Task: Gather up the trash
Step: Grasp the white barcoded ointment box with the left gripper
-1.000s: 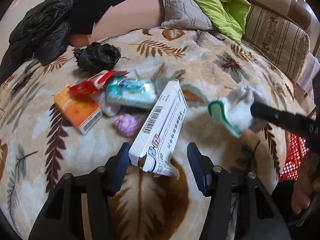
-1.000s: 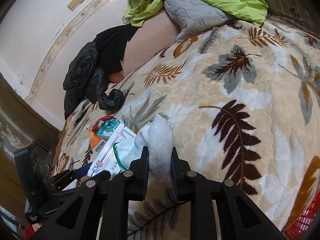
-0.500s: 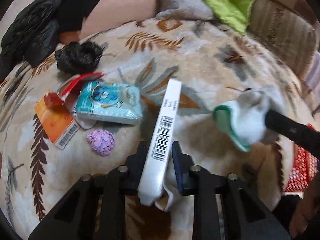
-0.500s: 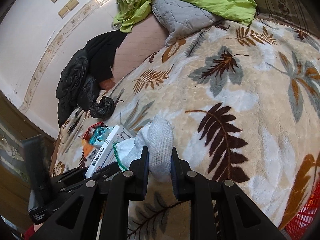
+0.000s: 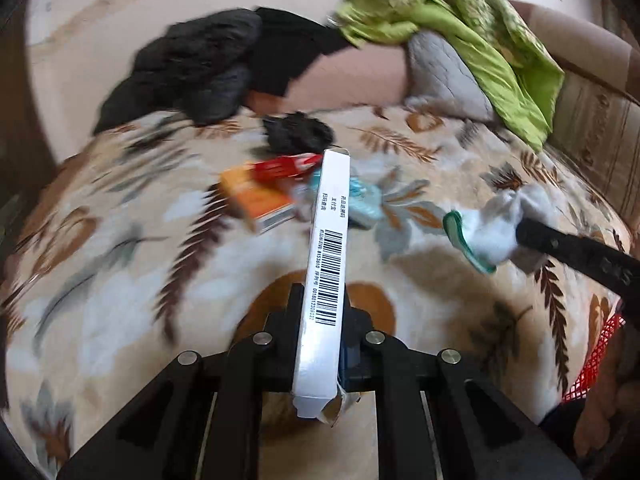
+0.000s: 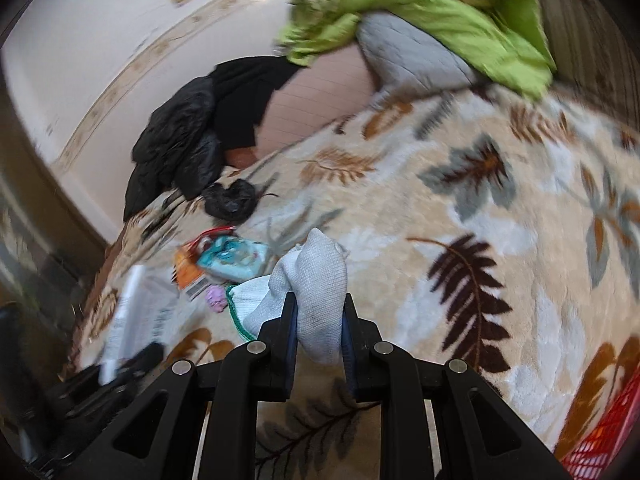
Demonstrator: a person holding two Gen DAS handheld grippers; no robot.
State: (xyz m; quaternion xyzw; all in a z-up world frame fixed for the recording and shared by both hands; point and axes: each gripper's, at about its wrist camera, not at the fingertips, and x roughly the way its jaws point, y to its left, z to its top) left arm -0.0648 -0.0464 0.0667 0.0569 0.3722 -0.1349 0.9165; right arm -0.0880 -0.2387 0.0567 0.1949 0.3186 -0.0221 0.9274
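Between the jaws of the left claw (image 5: 320, 344) a long white box (image 5: 326, 264) with a barcode is clamped edge-up, lifted clear of the leaf-patterned blanket (image 5: 120, 280) on the bed. The right claw (image 6: 318, 320) is clamped on a white sock (image 6: 316, 284) with a green cuff, held above the blanket to the right of the box. So two pieces are in hand but not yet dropped anywhere.

Farther off on the blanket the rest of the litter lies in a loose cluster: an orange box (image 5: 256, 204), a red wrapper (image 5: 286, 167) touching it, a teal packet (image 6: 234, 257), a small pink wad (image 6: 216, 298) and a crumpled black bag (image 5: 298, 133). A red mesh basket (image 6: 596, 452) shows at the near right edge, probably the bin. By my judgement the collecting is in an early-to-middle stage, with five items left.
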